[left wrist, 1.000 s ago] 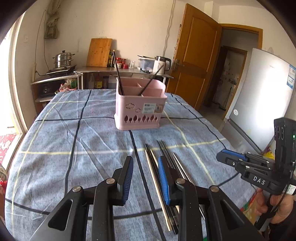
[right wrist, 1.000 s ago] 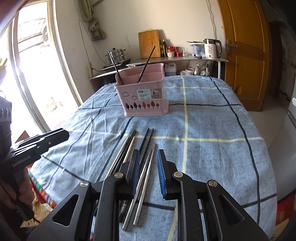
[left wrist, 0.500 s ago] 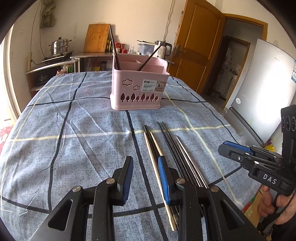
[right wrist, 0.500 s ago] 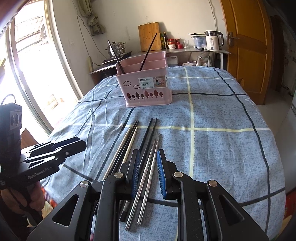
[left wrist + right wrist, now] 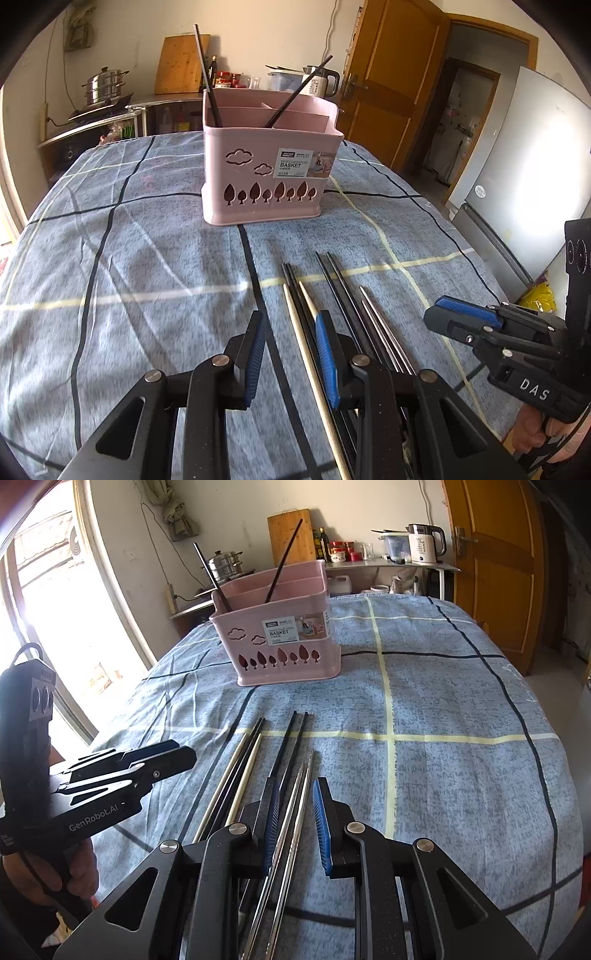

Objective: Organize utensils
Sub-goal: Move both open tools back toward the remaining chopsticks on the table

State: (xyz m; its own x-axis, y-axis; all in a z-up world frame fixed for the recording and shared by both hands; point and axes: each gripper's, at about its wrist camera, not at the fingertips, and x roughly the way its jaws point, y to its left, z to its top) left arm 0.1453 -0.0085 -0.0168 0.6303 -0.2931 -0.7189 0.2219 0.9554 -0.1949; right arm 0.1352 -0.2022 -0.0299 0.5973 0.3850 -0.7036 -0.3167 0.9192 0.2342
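Observation:
A pink basket (image 5: 269, 173) stands on the blue checked tablecloth, also in the right wrist view (image 5: 284, 642), with two black chopsticks (image 5: 207, 74) leaning in it. Several chopsticks lie side by side in front: wooden ones (image 5: 306, 350), black ones (image 5: 340, 288) and steel ones (image 5: 291, 819). My left gripper (image 5: 291, 354) is open low over the wooden and black ones. My right gripper (image 5: 295, 823) is open with the steel pair lying between its fingers. Each gripper shows in the other's view, the left (image 5: 147, 760) and the right (image 5: 465, 325).
The tablecloth (image 5: 461, 716) covers the whole table, whose edge drops off at the right. Behind stand a counter with a kettle (image 5: 424, 546), a cutting board (image 5: 181, 62) and a steamer pot (image 5: 103, 88). A wooden door (image 5: 391, 85) and a fridge (image 5: 528, 155) are to the right.
Both grippers have moved forward and lower towards the chopsticks and basket. The steel chopsticks now lie further in between the right fingers. Jaws stay open.

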